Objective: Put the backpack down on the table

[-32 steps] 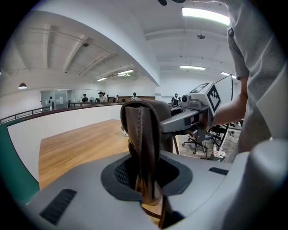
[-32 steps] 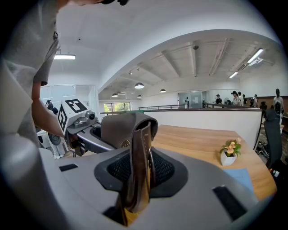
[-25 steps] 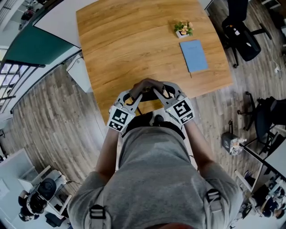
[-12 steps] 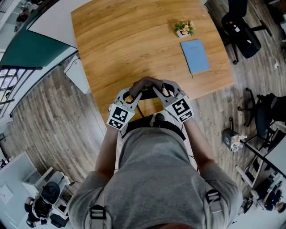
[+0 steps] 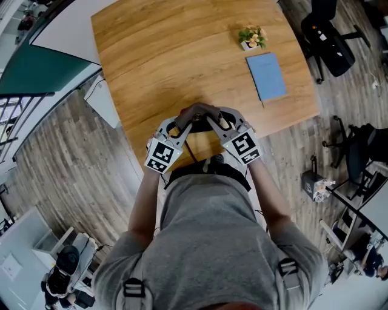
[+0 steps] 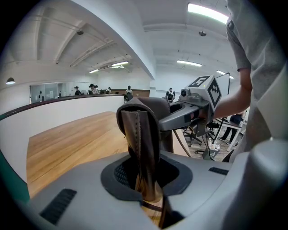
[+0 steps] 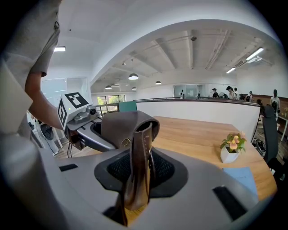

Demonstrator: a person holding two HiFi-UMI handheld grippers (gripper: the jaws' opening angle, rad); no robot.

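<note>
Bright, even light from ceiling strip lamps (image 6: 208,11); all views bulge at dark-cornered edges, and the nearest surfaces look slightly soft.

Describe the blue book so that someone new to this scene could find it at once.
Start at the wooden table that fills the top of the head view. Go to its right side, just nearer the person than the small potted plant. The book lies flat there, the only blue, rectangular thing on the wood.

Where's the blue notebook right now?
The blue notebook lies on the wooden table's right side in the head view, just below the potted plant.
</note>
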